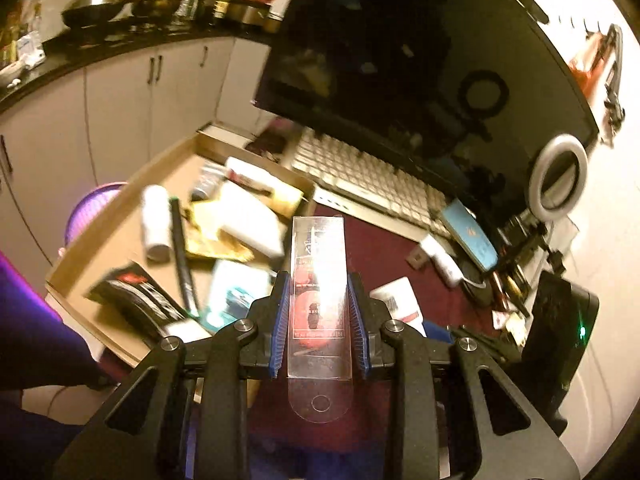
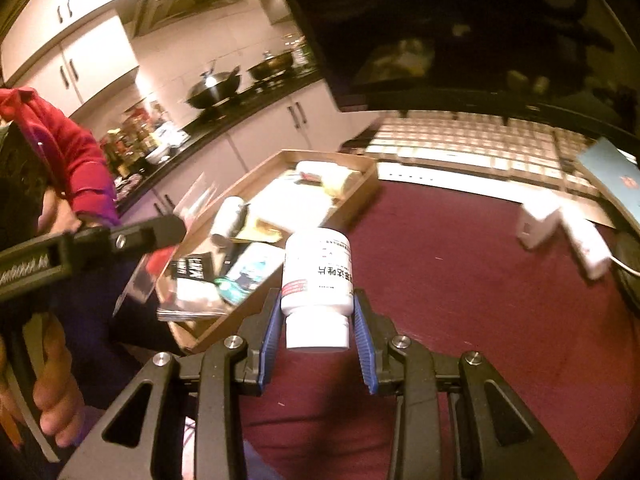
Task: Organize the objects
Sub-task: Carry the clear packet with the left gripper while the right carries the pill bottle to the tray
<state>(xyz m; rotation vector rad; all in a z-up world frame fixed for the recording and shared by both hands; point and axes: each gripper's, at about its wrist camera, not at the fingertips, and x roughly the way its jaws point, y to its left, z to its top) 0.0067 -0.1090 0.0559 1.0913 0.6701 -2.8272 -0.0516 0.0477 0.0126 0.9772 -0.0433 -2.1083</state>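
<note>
At lower centre, the left gripper [image 1: 318,312] is clutching a clear packet [image 1: 319,280], the right gripper [image 2: 316,320] a white bottle [image 2: 318,276] — both still awaiting the half-filled cardboard tray [image 1: 120,240].

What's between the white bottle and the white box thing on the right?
Right wrist view: only bare dark red table lies between the white bottle and the white box.

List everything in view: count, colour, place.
clear plastic package: 1, transparent with red insert, between left gripper's pads
pill bottle: 1, white, between right gripper's pads
cardboard tray: 1, brown, left on the desk, full of items
keyboard: 1, white, under the monitor
monitor: 1, black, behind the keyboard
ring light: 1, white, right
wok: 1, dark with a steel lid, kitchen counter
left gripper: 1, black with blue pads
right gripper: 1, black with blue pads
</note>
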